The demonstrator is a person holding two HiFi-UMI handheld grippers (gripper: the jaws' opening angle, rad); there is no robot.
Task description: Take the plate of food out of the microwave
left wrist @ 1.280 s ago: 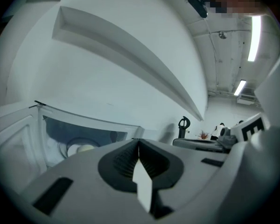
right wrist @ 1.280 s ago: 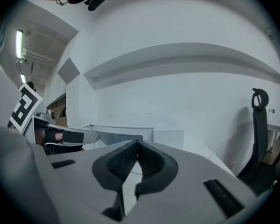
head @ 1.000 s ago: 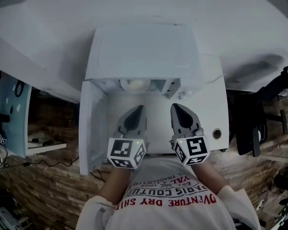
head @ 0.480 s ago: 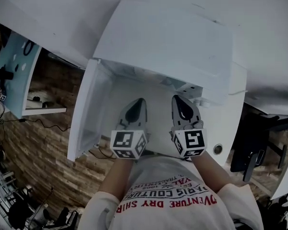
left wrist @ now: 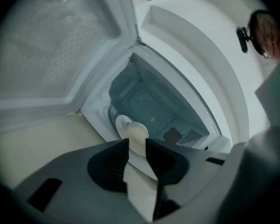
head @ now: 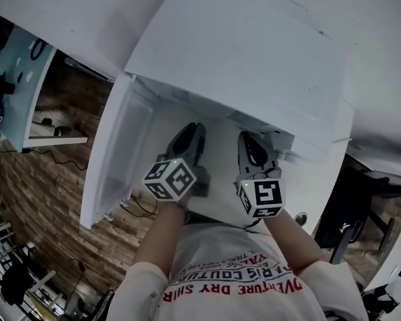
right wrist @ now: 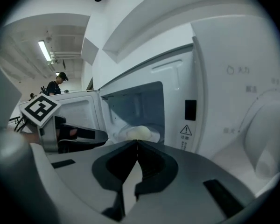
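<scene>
While the microwave point(head: 234, 52) door point(head: 113, 159) is already open, the plate of food point(left wrist: 130, 129) sits inside untouched. The left gripper point(left wrist: 137, 143) jaws have just been opening on nothing, and the right gripper point(right wrist: 136, 143) is pinched together.

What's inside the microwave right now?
A plate with a pale mound of food, on the microwave floor. Fingers of the left gripper cover the plate's near edge; the head view shows none of it.
</scene>
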